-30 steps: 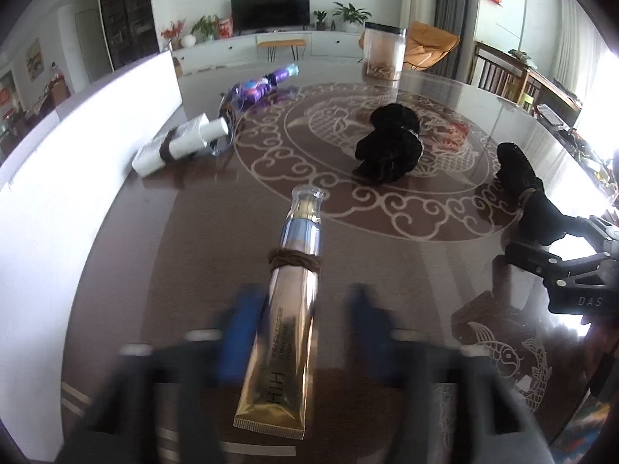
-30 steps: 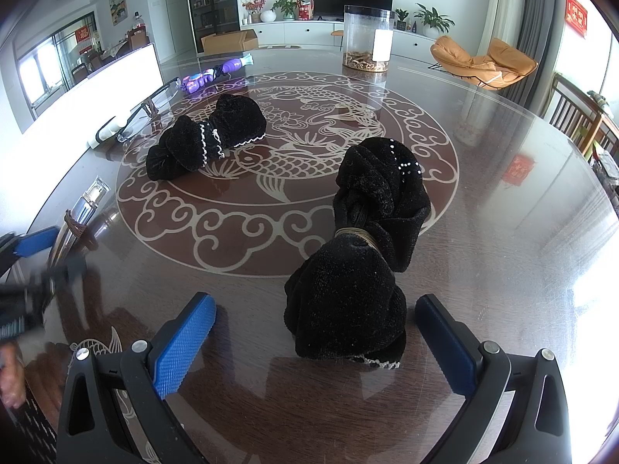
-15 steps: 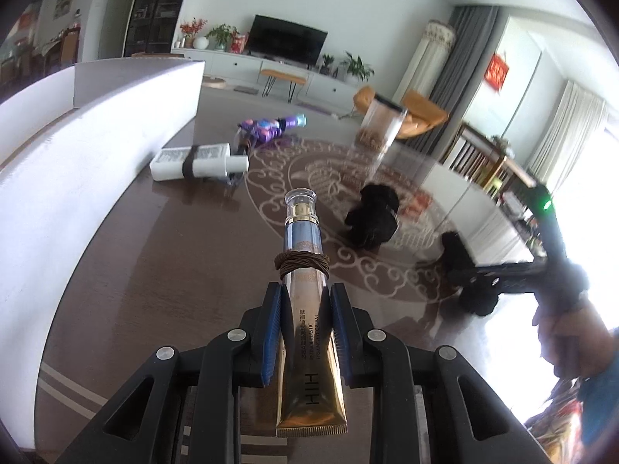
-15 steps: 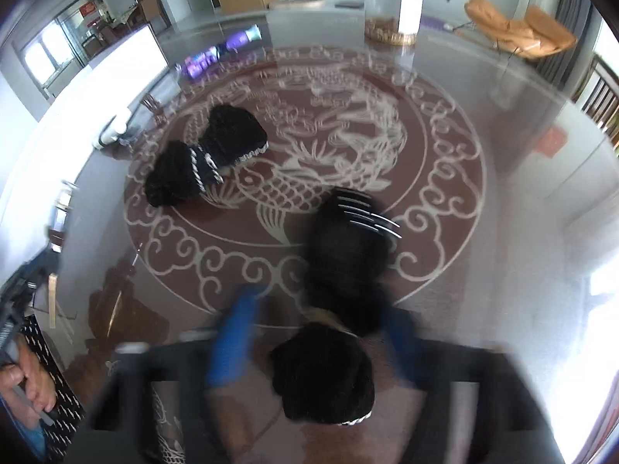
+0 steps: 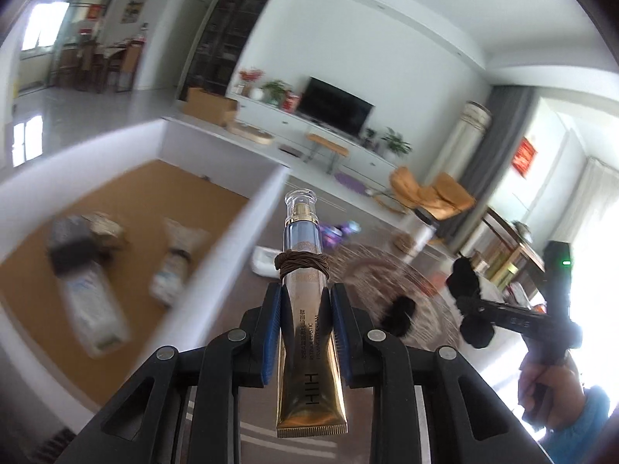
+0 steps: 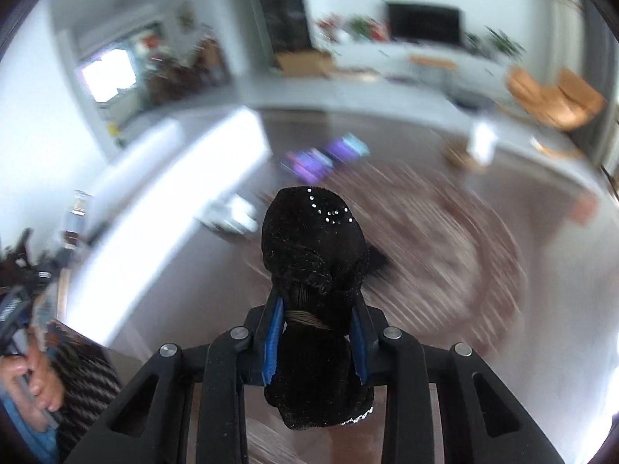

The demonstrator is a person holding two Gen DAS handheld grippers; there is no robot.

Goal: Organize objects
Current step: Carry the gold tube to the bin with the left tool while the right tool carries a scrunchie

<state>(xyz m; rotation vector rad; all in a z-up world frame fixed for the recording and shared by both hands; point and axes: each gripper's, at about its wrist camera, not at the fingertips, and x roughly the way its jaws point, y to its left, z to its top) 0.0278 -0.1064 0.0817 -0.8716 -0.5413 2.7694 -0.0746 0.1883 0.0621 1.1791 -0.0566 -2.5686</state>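
Cream tube [image 5: 309,332], gold with a clear cap and a brown elastic band wound round its neck, is gripped between the blue pads of the left gripper [image 5: 305,332] and is carried clear of the tabletop [image 5: 247,352], just beside the near wall of the white box [image 5: 232,239]. Inside that box, on its brown floor, two or three packets [image 5: 170,259] are already laid, though the blur makes their exact number and kind hard to settle. A black velvet bundle [image 6: 313,255], tied at its waist with a band and dotted with small stones at the top, is clenched by the right gripper [image 6: 315,340] and is likewise lifted off the table. In the left wrist view the same bundle [image 5: 466,282] is seen held out toward the right edge of the picture, with the person's hand [image 5: 545,382] below it. Part of the sorting can be judged done, since some things lie in the box. Much is left: the tube and the bundle are not yet set down, and on the tabletop beside the box's far corner a white packet [image 5: 263,261] and a purple item [image 6: 325,156] are seen lying, with a second black bundle [image 5: 398,315] nearer the middle.
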